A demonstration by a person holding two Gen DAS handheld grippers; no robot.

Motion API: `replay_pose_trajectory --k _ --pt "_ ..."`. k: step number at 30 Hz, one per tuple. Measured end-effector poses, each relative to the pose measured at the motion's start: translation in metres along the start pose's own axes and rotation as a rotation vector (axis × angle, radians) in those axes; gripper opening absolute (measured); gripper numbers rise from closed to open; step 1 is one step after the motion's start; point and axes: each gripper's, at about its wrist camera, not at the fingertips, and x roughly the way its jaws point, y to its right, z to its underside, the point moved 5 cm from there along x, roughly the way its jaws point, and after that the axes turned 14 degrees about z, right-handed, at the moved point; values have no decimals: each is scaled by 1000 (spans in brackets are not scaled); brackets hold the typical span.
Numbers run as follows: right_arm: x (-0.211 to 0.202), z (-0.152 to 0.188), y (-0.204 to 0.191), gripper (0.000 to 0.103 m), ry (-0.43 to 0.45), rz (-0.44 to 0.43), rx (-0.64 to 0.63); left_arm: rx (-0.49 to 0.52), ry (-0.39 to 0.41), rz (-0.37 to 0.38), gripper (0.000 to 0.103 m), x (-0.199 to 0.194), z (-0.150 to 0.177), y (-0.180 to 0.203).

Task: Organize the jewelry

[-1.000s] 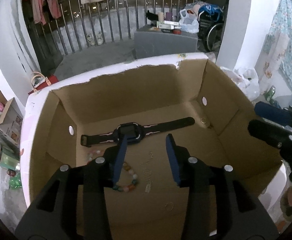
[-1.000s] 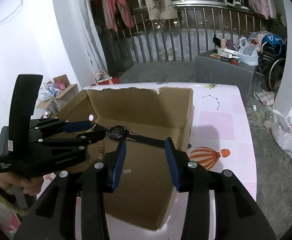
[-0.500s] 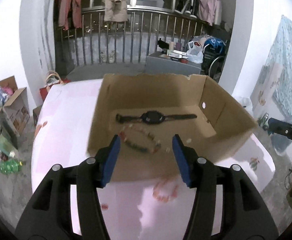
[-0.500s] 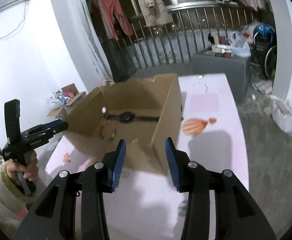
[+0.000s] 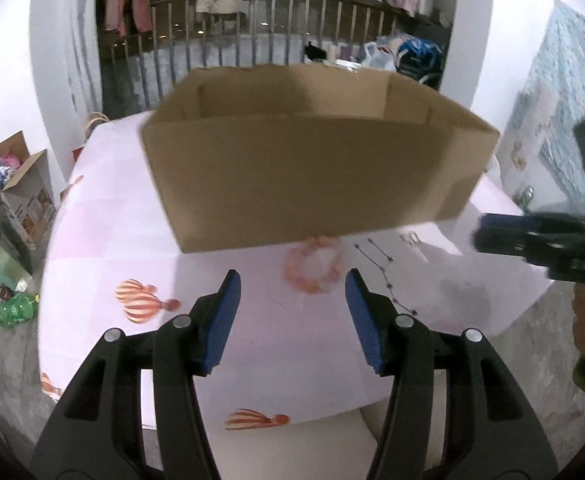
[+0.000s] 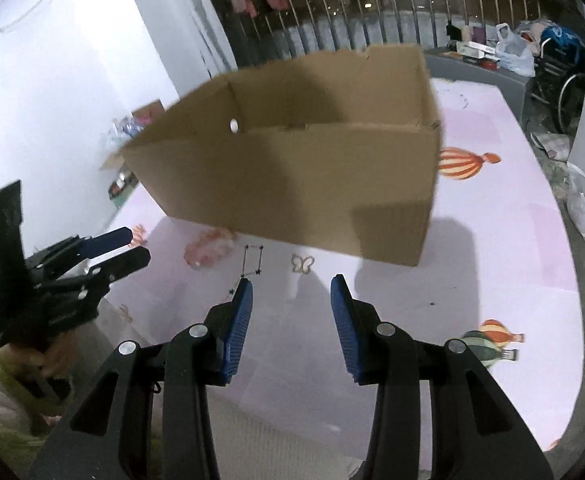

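Jewelry still lies loose on the pink printed worktop (image 5: 104,236) in front of the open brown cardboard box (image 5: 312,176): a pink beaded bracelet (image 5: 312,270) just beside the box's near wall, a thin dark chain necklace (image 5: 380,276) to its right, and a small pale butterfly-shaped piece (image 6: 302,264) nearby. A second ago both cameras looked down into the box at a black watch and a multicoloured bead bracelet on its floor; now both have pulled back and sunk, so the near wall hides the inside and the pieces outside fill the view. I judge the drop-off is finished and the next pick-up is starting.

The left gripper (image 5: 292,312) hangs above the worktop short of the pink bracelet, its blue pads wider apart than a second ago and nothing between them. The right gripper (image 6: 290,316) is also apart and empty, near the chain and the butterfly piece.

The box's tall near wall stands between the loose pieces and their destination, so each must be lifted over it. The two grippers work close together and could crowd each other. Off the worktop are railings, hanging clothes, bags and a wheelchair (image 6: 560,80).
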Motion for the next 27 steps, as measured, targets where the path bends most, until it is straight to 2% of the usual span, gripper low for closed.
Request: replay_pose_trajectory --k 5,8,13,21,27 --pt "19 -1 -3 40 -36 9 13 78 3 -12 52 10 -3 16" --pt "23 -1 -3 40 -39 5 28 119 8 7 51 17 -8 25" --pt "26 -4 -3 40 -40 5 45 153 -30 39 37 38 -13 32" --pt "25 -3 -9 40 -31 33 15 109 -133 -6 25 74 -8 21" --pt "35 -6 -12 34 -37 65 6 73 -121 -6 12 69 -7 15"
